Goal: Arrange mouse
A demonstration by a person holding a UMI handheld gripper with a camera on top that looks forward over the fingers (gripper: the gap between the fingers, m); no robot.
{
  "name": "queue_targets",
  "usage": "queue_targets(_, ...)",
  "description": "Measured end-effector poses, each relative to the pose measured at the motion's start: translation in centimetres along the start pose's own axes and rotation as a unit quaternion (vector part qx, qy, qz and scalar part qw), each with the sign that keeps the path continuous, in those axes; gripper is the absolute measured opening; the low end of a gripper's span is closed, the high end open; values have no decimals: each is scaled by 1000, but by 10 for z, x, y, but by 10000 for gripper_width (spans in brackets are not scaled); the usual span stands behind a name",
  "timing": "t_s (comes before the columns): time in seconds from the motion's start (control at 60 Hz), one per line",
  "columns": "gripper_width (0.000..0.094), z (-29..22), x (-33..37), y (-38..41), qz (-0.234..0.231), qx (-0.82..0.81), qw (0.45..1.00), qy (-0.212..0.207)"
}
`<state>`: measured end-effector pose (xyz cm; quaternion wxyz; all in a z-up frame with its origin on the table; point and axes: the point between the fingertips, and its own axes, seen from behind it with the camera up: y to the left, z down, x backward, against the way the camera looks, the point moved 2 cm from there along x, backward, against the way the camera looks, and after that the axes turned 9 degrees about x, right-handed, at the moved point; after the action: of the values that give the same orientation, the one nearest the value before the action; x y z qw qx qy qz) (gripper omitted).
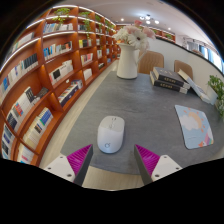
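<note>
White mouse (111,133) sits alone on the grey desk (130,100), just ahead of the gripper (113,160), whose jaws stand apart and clamp nothing. One mouse mat (194,126) lies off to the right, well apart from it, so the arranging looks not yet done; the grasp comes first. Beyond: one stack of books (169,80), one vase of flowers (128,52), two chairs (150,62), bookshelves (45,70) along the left.

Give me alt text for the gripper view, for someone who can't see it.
A white mouse lies on a grey table, just ahead of the open gripper. A mouse pad lies to the right, with stacked books, a plush toy and bookshelves beyond.
</note>
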<state>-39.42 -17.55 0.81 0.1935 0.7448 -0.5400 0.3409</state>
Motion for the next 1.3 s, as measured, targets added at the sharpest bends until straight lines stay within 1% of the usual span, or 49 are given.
queue_targets(0.1, 826, -19, -24, 5, 3, 1, 1000, 1)
queue_targets(0.133, 803, -22, -31, 6, 3, 0, 1000, 4)
queue_targets(0.2, 721, -29, -43, 6, 0, -4, 1000, 10)
queue_targets(0.233, 675, -33, -47, 3, 9, -3, 1000, 7)
queue_targets(0.267, 615, -34, -50, 1, 16, -4, 1000, 13)
queue_targets(0.283, 570, -35, -50, -1, 19, -3, 1000, 15)
queue_targets(0.383, 518, -36, -52, -4, 21, -14, 999, 23)
queue_targets(0.5, 382, -35, -51, -5, 20, -29, 999, 22)
queue_targets(0.65, 376, -37, -50, -5, 2, -16, 999, 40)
queue_targets(0.717, 377, -47, -39, -10, -12, -5, 999, 38)
queue_targets(0.75, 378, -60, -31, -17, -12, 0, 1000, 28)
queue_targets(0.8, 378, -87, -10, -32, -7, 5, 1000, 0)
queue_targets(0.95, 377, -195, 66, -110, 21, 4, 994, -111)
queue_targets(1.033, 377, -239, 103, -168, 48, 0, 986, -157)
queue_targets(1.1, 378, -256, 129, -217, 77, 7, 981, -180)
queue_targets(1.183, 377, -266, 148, -276, 104, 10, 976, -189)
queue_targets(1.233, 375, -263, 152, -306, 112, 6, 975, -192)
queue_targets(1.25, 375, -249, 152, -313, 116, 4, 974, -194)
queue_targets(1.3, 375, -242, 142, -341, 116, -5, 977, -179)
